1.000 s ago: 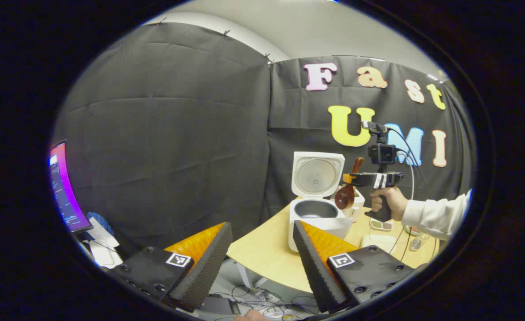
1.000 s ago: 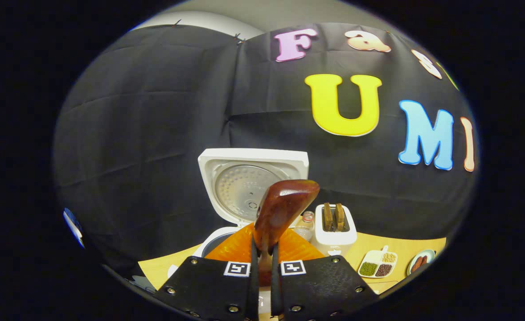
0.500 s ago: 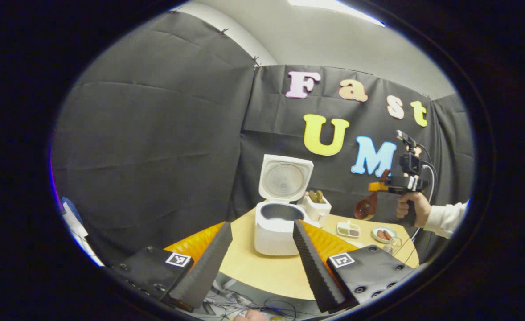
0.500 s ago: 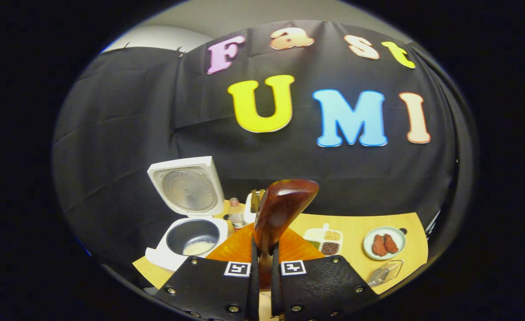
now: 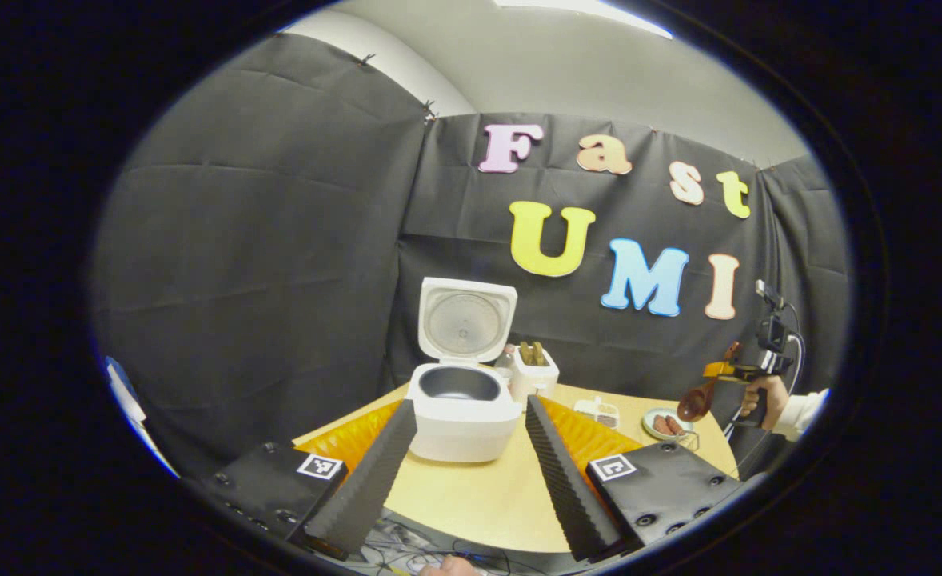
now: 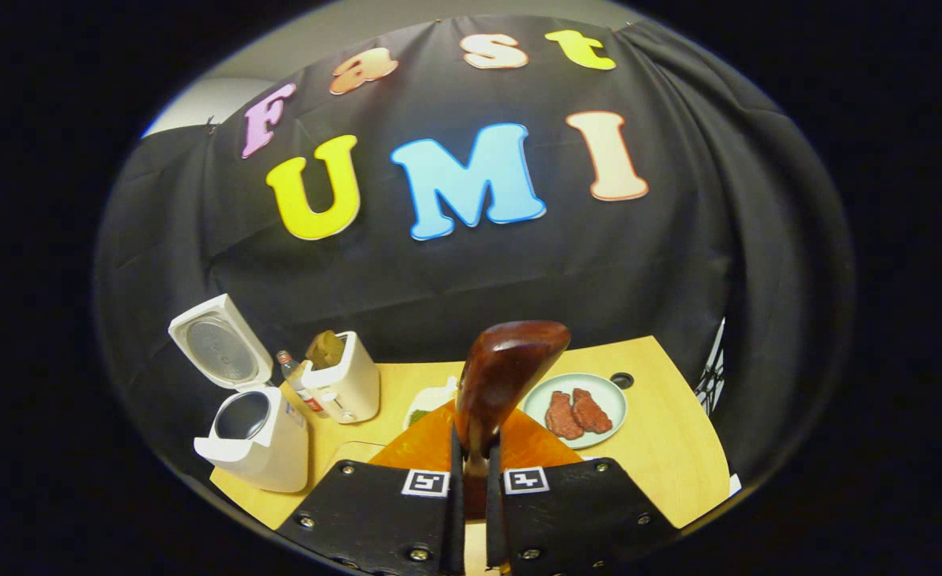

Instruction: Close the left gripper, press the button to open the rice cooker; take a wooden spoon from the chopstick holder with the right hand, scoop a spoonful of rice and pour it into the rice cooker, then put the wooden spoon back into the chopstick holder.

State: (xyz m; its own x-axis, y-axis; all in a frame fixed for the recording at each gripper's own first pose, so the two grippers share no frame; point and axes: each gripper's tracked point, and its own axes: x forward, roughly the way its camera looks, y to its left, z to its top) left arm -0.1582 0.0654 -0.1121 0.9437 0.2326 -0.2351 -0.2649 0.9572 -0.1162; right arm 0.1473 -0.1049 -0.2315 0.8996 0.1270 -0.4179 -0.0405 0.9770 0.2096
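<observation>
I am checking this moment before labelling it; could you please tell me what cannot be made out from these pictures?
- Wooden spoon bowl: right gripper view shows its back; any rice on it is hidden.
- Rice cooker pot: in left gripper view its rim hides the bottom.
- Divided dish: right gripper view, mostly behind the right tool.
- Chopstick holder: left gripper view, contents too small.
- Left tool: open, holding nothing.

Left gripper [image 5: 471, 472]: jaws spread wide apart, nothing between them, held low and pointing forward.

Right gripper [image 6: 471, 488]: jaws pressed close together, only thin gap between, both clamping on wooden spoon [image 6: 503, 376]. In left gripper view, right gripper [image 5: 715, 372] at far right, raised in air, level, held from below by hand [image 5: 759, 398]; light sleeve [image 5: 803, 408] behind it.
</observation>
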